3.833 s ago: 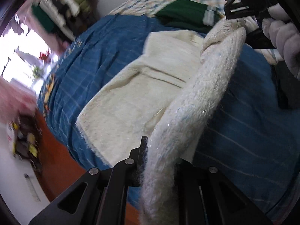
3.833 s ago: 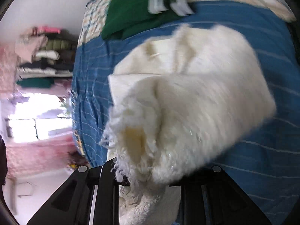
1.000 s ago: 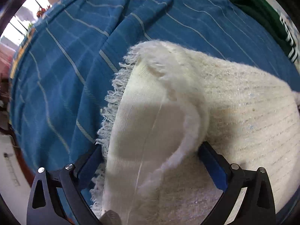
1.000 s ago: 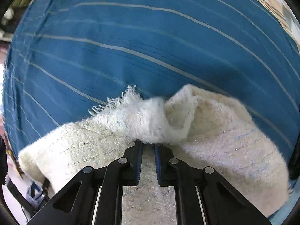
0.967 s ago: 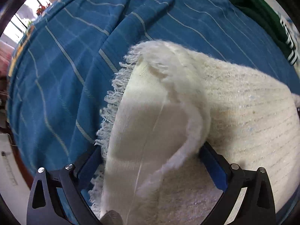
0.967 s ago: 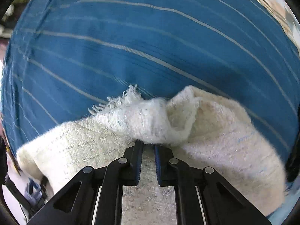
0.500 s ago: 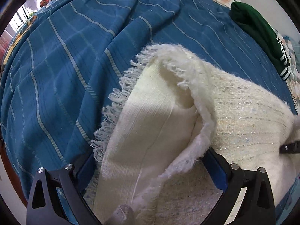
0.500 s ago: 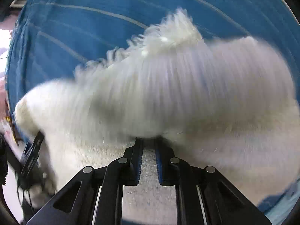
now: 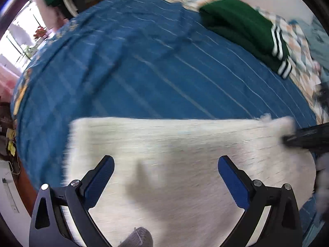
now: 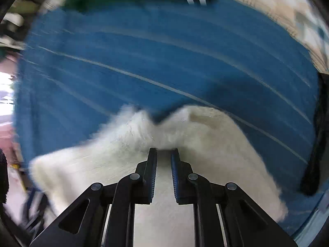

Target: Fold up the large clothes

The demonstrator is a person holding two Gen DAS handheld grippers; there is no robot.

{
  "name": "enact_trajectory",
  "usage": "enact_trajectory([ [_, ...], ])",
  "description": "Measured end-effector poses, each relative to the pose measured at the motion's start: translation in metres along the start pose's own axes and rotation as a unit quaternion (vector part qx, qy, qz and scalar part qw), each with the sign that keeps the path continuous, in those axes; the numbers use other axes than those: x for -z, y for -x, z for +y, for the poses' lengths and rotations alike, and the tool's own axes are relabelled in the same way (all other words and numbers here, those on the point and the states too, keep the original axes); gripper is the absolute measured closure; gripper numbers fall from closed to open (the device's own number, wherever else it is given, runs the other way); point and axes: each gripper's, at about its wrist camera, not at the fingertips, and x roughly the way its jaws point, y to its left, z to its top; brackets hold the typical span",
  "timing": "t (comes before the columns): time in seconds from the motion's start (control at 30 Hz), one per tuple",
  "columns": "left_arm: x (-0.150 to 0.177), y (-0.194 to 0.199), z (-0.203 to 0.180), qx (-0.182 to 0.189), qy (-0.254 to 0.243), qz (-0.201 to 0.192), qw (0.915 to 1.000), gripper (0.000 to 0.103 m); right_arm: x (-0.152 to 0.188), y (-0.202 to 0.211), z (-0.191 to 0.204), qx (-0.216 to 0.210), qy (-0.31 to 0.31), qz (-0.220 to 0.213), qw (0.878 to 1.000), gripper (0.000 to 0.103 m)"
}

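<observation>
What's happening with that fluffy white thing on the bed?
A person with a handheld gripper in each hand is folding a cream fuzzy garment on a blue striped bedspread. The right gripper pinches its far edge; the left gripper hovers above it, jaws wide open. A folded green garment lies farther back.

Daylight pours in from a window [image 9: 18, 39] at the left edge, blown out white. Both views smear with motion blur, worst in the right wrist's. Fisheye bends the edges dark. A soft shadow [image 9: 144, 183] lies on the cream garment [image 9: 185, 144].
</observation>
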Motion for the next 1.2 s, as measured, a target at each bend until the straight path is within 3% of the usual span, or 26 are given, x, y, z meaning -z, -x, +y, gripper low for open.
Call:
enact_trajectory([
  [0.03, -0.004, -0.009, -0.015, -0.002, -0.011, 0.006, 0.9999, 0.000, -0.005, -0.023, -0.003, -0.006, 0.002, 0.015, 1.000, 0.092],
  [0.1, -0.007, -0.018, -0.034, -0.014, -0.032, 0.019, 0.9992, 0.000, -0.015, -0.012, 0.002, -0.001, 0.007, 0.022, 1.000, 0.092],
  [0.2, 0.000, -0.002, -0.051, -0.004, -0.064, 0.001, 0.9979, 0.000, -0.007, 0.033, -0.009, -0.026, -0.001, -0.003, 1.000, 0.088],
  [0.27, 0.009, 0.001, -0.060, -0.007, -0.086, 0.004, 0.9963, 0.000, 0.020, 0.076, -0.038, -0.039, -0.015, -0.039, 0.998, 0.085],
  [0.33, 0.021, -0.009, -0.072, -0.012, -0.102, 0.024, 0.9945, 0.000, 0.055, 0.103, -0.065, -0.065, -0.047, -0.065, 0.995, 0.061],
  [0.37, 0.029, -0.021, -0.076, -0.021, -0.107, 0.038, 0.9933, 0.000, 0.063, 0.102, -0.089, -0.077, -0.069, -0.073, 0.992, 0.037],
  [0.4, 0.035, -0.035, -0.077, -0.029, -0.107, 0.049, 0.9926, 0.000, 0.080, 0.105, -0.111, -0.093, -0.094, -0.082, 0.988, 0.025],
  [0.47, 0.039, -0.049, -0.070, -0.012, -0.083, 0.051, 0.9952, 0.000, 0.126, 0.095, -0.151, -0.131, -0.151, -0.090, 0.976, 0.025],
  [0.53, 0.037, -0.049, -0.063, 0.004, -0.063, 0.057, 0.9964, 0.000, 0.149, 0.062, -0.182, -0.169, -0.197, -0.083, 0.962, 0.025],
  [0.63, 0.037, -0.045, -0.061, 0.005, -0.063, 0.056, 0.9964, 0.000, 0.180, 0.004, -0.199, -0.234, -0.242, -0.085, 0.938, 0.025],
  [0.73, 0.036, -0.047, -0.058, 0.007, -0.066, 0.054, 0.9963, 0.000, 0.173, -0.048, -0.205, -0.313, -0.268, -0.104, 0.905, 0.025],
  [0.83, 0.036, -0.053, -0.057, 0.008, -0.072, 0.058, 0.9957, 0.000, 0.152, -0.080, -0.191, -0.375, -0.277, -0.149, 0.872, 0.023],
  [1.03, 0.027, -0.056, -0.067, 0.006, -0.087, 0.056, 0.9946, 0.000, 0.116, -0.079, -0.173, -0.403, -0.250, -0.181, 0.862, 0.027],
  [1.1, 0.026, -0.058, -0.068, 0.007, -0.090, 0.053, 0.9945, 0.000, 0.108, -0.078, -0.161, -0.413, -0.244, -0.188, 0.857, 0.064],
  [1.2, 0.023, -0.058, -0.072, 0.004, -0.095, 0.047, 0.9943, 0.000, 0.110, -0.054, -0.163, -0.420, -0.236, -0.206, 0.852, 0.069],
])
